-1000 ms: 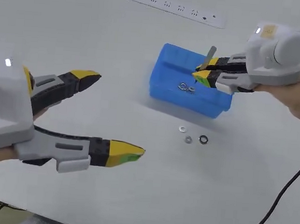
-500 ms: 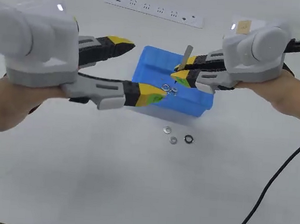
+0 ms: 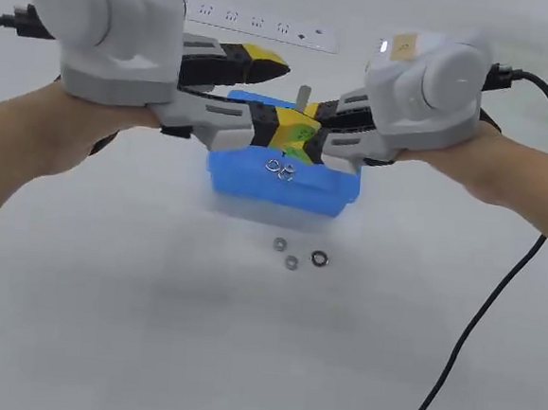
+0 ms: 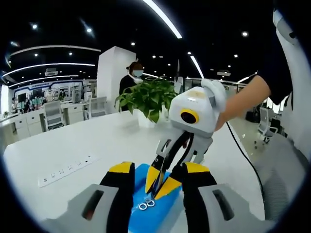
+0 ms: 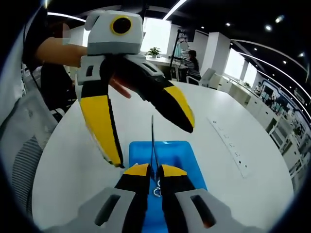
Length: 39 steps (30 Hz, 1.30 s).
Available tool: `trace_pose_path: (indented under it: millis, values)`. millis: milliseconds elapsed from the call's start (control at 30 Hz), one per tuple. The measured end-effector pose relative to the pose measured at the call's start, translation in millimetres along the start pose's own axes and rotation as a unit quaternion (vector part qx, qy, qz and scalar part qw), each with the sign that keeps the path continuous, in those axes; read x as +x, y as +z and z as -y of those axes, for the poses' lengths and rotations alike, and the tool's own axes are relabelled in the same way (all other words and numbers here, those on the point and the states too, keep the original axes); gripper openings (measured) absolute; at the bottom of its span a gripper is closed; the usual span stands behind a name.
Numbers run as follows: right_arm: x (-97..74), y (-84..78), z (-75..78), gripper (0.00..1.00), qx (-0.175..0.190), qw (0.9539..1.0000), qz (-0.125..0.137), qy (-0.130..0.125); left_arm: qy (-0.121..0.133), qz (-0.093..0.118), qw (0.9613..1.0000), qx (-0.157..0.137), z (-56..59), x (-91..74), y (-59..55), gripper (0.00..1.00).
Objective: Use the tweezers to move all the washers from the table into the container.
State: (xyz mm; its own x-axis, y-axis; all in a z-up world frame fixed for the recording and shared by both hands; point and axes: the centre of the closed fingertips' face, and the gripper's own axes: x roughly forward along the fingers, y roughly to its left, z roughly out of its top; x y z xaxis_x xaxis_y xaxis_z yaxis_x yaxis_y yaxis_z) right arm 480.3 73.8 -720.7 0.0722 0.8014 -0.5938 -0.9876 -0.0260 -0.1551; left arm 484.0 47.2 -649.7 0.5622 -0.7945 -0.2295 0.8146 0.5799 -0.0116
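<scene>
The right gripper [image 5: 154,170] is pinched narrow on the upright tweezers [image 5: 152,141] above the blue container [image 3: 313,191]. The left gripper [image 4: 158,169], jaws wide, faces it over that container. A few washers [image 3: 280,168] lie inside the container, and three loose washers [image 3: 292,262] lie on the table [image 3: 103,325] just beside its near wall.

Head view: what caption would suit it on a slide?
Right claw, gripping tweezers, meets open left claw above a blue box; three washers lie on the table.

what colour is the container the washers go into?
Bright blue. The rectangular plastic container shows best in the head view.
</scene>
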Motion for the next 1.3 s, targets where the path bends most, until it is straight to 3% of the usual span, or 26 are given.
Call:
trace_pose_path:
  millis: [300,433,467,667,867,933,1300]
  values:
    - [0.6,0.1,-1.1,0.08,-0.002,1.0000,0.002,0.004,-0.029,-0.008,0.9995,0.012,2.5,3.9,1.8,0.24]
    - [0.0,0.1,-0.9,0.08,0.000,1.0000,0.003,0.003,-0.058,-0.005,0.9982,0.015,14.7,2.8,4.0,0.09]
    - [-0.1,0.6,-1.0,0.08,-0.002,1.0000,0.003,0.004,-0.050,-0.007,0.9984,0.026,13.8,2.4,4.5,0.09]
    - [-0.1,-1.8,-6.3,0.08,-0.013,0.9999,-0.005,0.009,-0.055,-0.021,0.9966,0.057,24.5,3.0,3.9,0.07]
    - [-1.2,0.3,-2.8,0.10,-0.018,0.9998,-0.005,-0.002,-0.044,-0.025,0.9946,0.091,19.1,2.7,4.6,0.05]
    - [-1.8,1.4,-1.9,0.11,-0.015,0.9999,-0.005,-0.004,-0.039,-0.025,0.9945,0.093,13.9,3.1,4.5,0.05]
    - [-12.4,8.8,0.0,0.16,0.006,0.9998,0.007,-0.017,-0.027,-0.031,0.9926,0.114,9.3,1.8,8.3,0.05]
